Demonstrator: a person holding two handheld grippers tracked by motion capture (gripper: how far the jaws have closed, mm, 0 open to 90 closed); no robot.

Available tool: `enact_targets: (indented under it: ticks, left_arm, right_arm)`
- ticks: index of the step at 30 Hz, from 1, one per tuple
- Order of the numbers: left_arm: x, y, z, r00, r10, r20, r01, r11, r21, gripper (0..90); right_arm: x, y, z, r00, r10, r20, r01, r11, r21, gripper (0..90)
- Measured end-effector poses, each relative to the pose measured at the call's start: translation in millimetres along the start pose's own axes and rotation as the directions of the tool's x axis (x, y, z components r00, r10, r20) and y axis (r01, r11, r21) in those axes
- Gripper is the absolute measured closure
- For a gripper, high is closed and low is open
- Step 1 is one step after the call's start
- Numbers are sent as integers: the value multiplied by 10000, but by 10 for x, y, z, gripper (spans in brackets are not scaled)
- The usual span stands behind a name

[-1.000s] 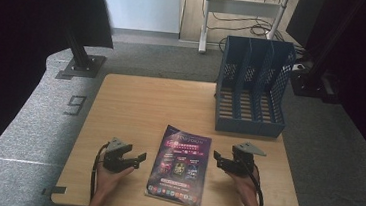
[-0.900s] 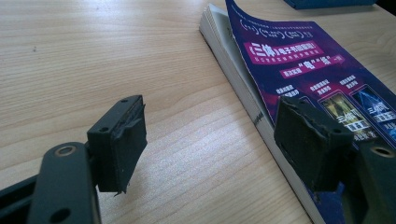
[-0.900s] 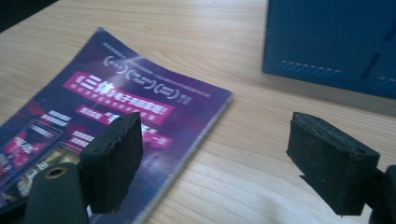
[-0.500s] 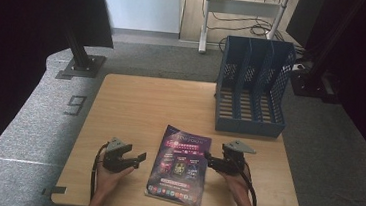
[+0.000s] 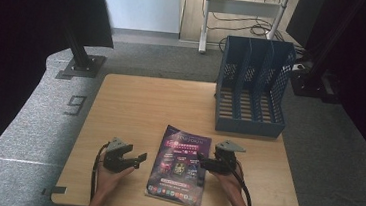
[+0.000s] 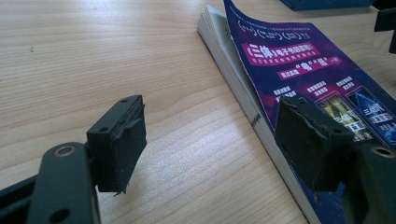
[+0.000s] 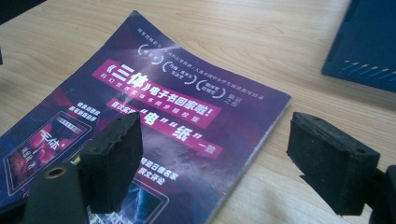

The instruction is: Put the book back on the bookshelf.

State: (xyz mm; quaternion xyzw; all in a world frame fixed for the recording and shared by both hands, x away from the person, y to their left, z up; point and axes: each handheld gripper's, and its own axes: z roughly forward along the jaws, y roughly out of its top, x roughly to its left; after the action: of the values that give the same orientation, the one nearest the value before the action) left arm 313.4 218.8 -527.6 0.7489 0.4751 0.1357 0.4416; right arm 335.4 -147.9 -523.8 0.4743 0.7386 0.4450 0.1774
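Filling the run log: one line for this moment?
left gripper: open, beside magazine | right gripper: open, astride its right edge | file rack: empty

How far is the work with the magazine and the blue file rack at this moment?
Nothing looks done yet: the magazine lies flat on the table, and the blue file rack stands empty. In hand: the right hand-held gripper is open, its jaws astride the magazine's edge; the left hand-held gripper is open beside its other edge. Probably left: gripping, lifting, and perhaps filing it in the rack.

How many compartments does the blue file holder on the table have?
3. The blue file holder stands at the table's far right; its compartments sit side by side, left, middle and right, split by two dividers. None seems hidden.
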Motion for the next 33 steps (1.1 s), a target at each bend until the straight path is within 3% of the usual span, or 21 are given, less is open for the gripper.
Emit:
enact_targets:
  ticks: [16,21,33]
  left_arm:
    - [-14,1,12,10000,-37,4,37,10000,20,254]
    - [-14,4,9,10000,-66,6,66,10000,18,254]
    - [33,28,-49,9998,-204,-66,203,9997,-104,249]
  right_arm:
    - [114,14,303,9999,3,-117,4,9983,583,156]
    - [112,-28,370,9998,-95,147,81,9957,924,141]
    - [126,-60,394,9977,-364,569,311,9954,910,136]
